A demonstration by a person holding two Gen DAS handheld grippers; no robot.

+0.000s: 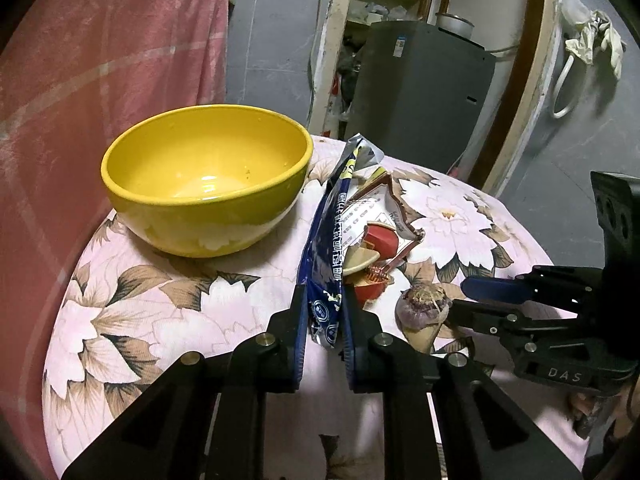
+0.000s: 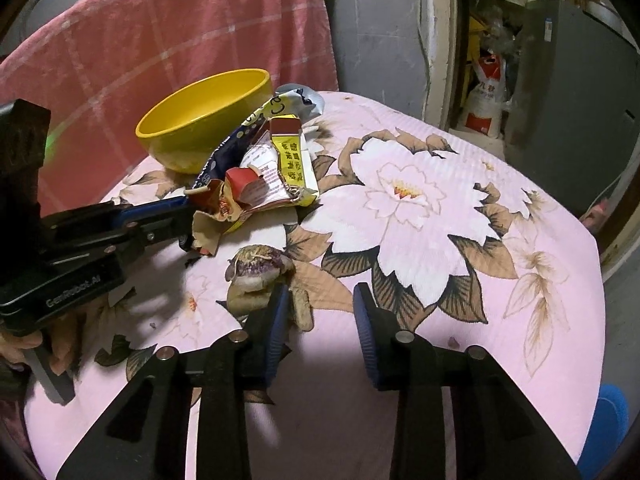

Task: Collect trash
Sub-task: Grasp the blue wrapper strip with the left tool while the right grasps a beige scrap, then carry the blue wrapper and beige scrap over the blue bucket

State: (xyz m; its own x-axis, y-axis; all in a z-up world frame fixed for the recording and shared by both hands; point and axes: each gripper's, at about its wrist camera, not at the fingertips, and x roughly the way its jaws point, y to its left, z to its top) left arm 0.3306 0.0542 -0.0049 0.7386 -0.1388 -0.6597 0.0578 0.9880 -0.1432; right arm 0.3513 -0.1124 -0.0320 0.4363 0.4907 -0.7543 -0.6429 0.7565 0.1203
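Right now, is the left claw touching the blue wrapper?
Touching. In the left wrist view the left claw has both fingers pressed against the sides of the blue wrapper, with no gap showing on either side.

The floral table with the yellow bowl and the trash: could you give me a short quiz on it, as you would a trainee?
1. True or false: the left gripper is shut on the blue wrapper.
2. Which thing lies nearest the right gripper?
A. the yellow bowl
B. the purple food scrap
C. the pink towel
3. Fill in: the inside of the bowl holds ____ trash.

Key
1. True: both pads press the wrapper.
2. B: the scrap lies beside its left fingertip; the gripper is open.
3. No: it looks empty.
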